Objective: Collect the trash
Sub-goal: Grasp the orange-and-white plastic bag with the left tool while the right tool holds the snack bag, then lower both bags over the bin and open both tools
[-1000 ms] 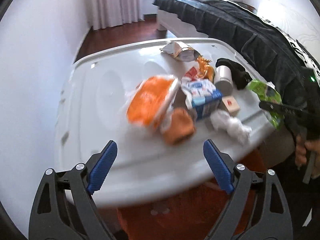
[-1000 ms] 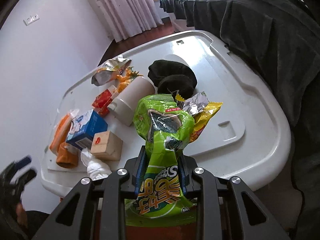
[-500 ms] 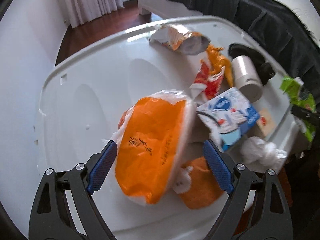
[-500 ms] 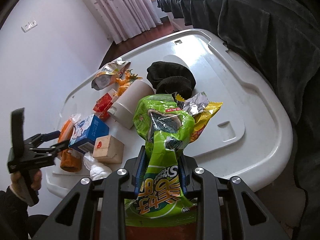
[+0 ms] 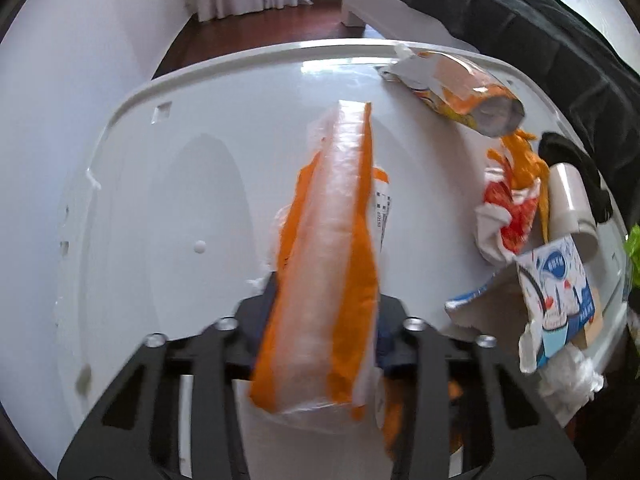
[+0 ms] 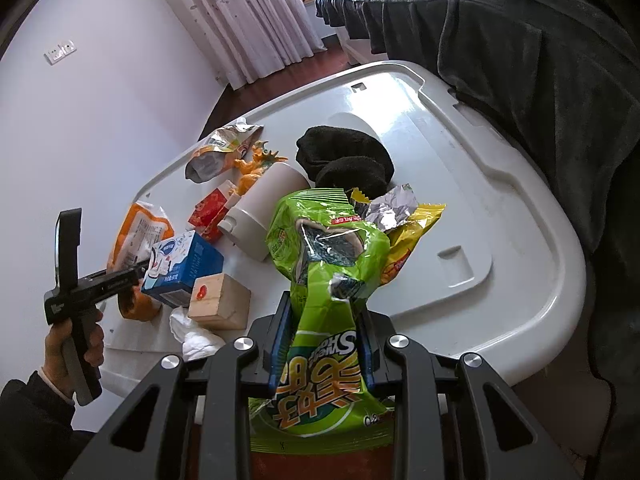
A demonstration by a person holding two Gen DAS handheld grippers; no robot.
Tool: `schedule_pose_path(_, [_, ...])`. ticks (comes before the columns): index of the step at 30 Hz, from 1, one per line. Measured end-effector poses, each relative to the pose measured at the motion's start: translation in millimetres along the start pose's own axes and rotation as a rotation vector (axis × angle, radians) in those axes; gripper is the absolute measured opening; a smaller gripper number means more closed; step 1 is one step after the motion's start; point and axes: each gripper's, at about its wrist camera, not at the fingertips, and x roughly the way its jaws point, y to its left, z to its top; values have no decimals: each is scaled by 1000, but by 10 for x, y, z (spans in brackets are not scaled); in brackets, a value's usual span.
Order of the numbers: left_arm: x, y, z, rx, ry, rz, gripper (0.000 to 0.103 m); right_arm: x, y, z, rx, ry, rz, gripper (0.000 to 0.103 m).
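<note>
A: Both tongs busy?
B: Left tongs (image 5: 320,312) have just closed on the orange wrapper (image 5: 332,248); right tongs (image 6: 322,344) pinch the green bag (image 6: 320,264), likely for binning.
A: Beyond?
B: Carton (image 6: 184,268), cup (image 6: 262,216), foil pouch (image 6: 216,152) on the counter (image 6: 500,216).

On the lid (image 6: 500,208), the carton (image 6: 186,266) lies left of the wooden block (image 6: 220,300).
</note>
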Motion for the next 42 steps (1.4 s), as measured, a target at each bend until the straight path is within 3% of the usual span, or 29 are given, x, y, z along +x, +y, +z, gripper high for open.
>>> schedule_pose_path(4, [-15, 76, 36, -41, 2, 8, 23, -9, 13, 0, -8, -4, 1, 28])
schedule_pose_path(14, [-495, 331, 36, -119, -91, 30, 23, -36, 21, 15, -10, -11, 17, 28])
schedule_pose_path(21, [-1024, 2, -142, -24, -224, 132, 23, -72, 40, 7, -19, -19, 24, 28])
schedule_pose_path(27, [-1494, -353, -590, -55, -301, 158, 23, -133, 32, -5, -20, -51, 16, 28])
schedule_pose_path(34, [-1774, -665, -1189, -85, -365, 255, 23, -295, 150, -146, -121, -120, -40, 28])
schedule_pose_path(42, [-1787, -791, -1916, -153, -316, 198, 23, -609, 342, -695, -221, -162, 14, 28])
